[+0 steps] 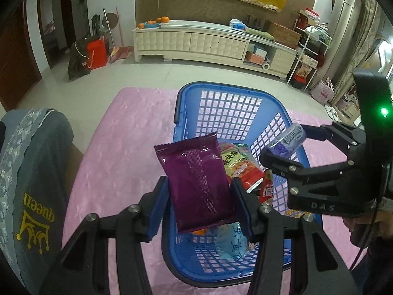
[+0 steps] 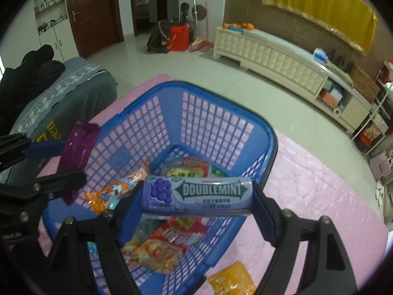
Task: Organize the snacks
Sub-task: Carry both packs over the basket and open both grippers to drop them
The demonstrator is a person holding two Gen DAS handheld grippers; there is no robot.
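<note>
A blue plastic basket [image 1: 228,93] [image 2: 169,91] stands on a pink cloth and holds several snack packets [image 2: 162,248]. My left gripper [image 1: 200,194] is shut on a purple snack packet [image 1: 199,182], held upright over the basket's near left rim. In the right wrist view the same purple packet [image 2: 79,145] hangs at the basket's left edge. My right gripper [image 2: 196,201] is shut on a purple Doublemint gum tin [image 2: 196,194], held crosswise above the basket's inside. The left wrist view shows that gum tin [image 1: 287,140] over the basket's right rim.
An orange packet [image 2: 232,281] lies on the pink cloth [image 1: 118,152] outside the basket's near right corner. A grey garment with yellow print [image 1: 34,191] lies at the left. Beyond the cloth are a tiled floor and a long cream cabinet [image 1: 208,41].
</note>
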